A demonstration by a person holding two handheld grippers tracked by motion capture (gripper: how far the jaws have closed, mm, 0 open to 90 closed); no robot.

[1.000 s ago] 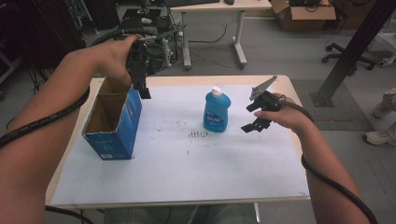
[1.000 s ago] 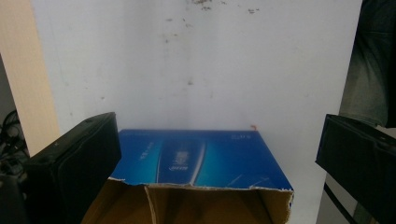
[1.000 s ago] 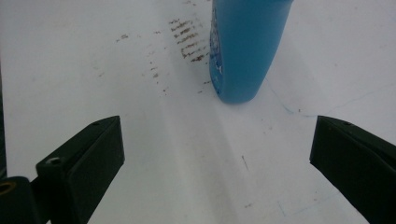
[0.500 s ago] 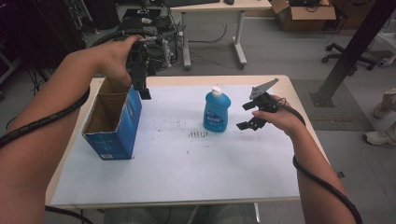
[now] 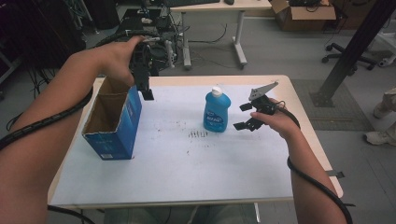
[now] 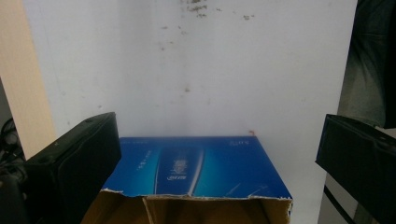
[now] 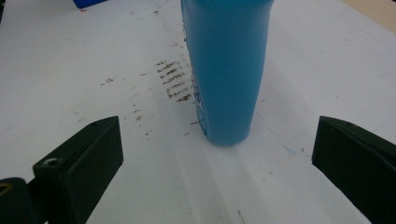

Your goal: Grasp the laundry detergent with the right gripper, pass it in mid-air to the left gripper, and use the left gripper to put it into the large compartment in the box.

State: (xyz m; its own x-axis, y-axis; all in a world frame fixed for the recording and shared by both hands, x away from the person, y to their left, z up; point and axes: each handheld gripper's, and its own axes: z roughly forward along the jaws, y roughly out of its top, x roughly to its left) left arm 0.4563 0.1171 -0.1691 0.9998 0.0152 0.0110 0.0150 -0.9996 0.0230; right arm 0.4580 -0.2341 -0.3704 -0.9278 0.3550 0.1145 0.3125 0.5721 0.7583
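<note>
Just ahead of right tool (image 5: 243,116): upright translucent blue plastic dish-soap bottle with white cap (image 5: 216,111), standing on white-covered table (image 5: 187,168). Jaws wide, bottle base between them but farther on, not touching either, per right gripper view (image 7: 226,70). Brown smudge marks (image 5: 200,134) on table cover just beside bottle, on side away from tool. Grey three-cornered plate atop tool, cable trailing back along forearm.

Directly below left tool (image 5: 145,91): open-topped blue cardboard box (image 5: 113,122), torn top edge, brown inside. Tool held above far corner of box, jaws pointing down, wide apart, holding nothing. From left gripper view, box's torn rim (image 6: 196,198) low between jaws, printed blue side face beyond it, then stained white table surface.

Box and bottle well apart, smudges between them.
</note>
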